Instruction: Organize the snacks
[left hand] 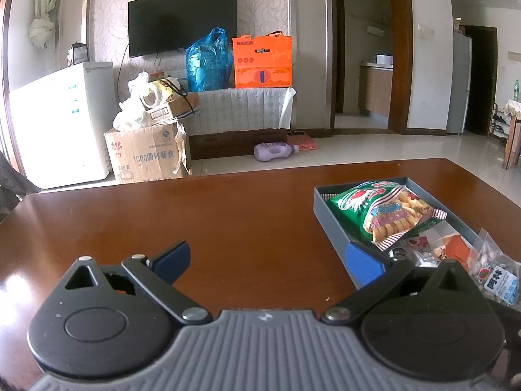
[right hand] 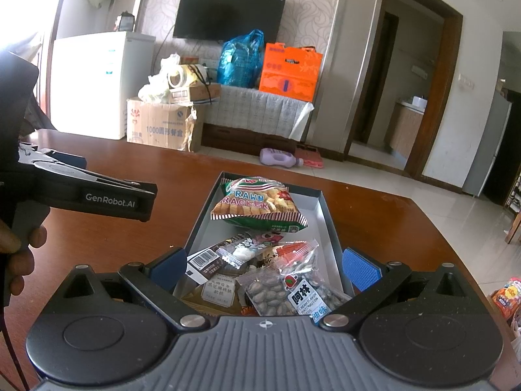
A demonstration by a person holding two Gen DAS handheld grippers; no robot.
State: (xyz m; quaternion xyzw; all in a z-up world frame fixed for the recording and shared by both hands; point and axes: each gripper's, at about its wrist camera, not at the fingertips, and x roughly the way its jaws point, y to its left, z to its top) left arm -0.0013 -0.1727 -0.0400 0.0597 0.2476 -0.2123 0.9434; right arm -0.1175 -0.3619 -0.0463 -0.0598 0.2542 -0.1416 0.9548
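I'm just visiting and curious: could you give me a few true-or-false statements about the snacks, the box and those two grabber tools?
1. The prawn cracker bag lies inside the grey box. True.
2. The right gripper is clamped on a packet. False: its jaws stand wide open and empty above the box's near end.
3. The left gripper is open and holds nothing. True.
4. The watermelon seed packet lies at the box's far end. False: it lies at the near end, closest to the right gripper.
5. The wooden table left of the box is covered with snacks. False: none show there.
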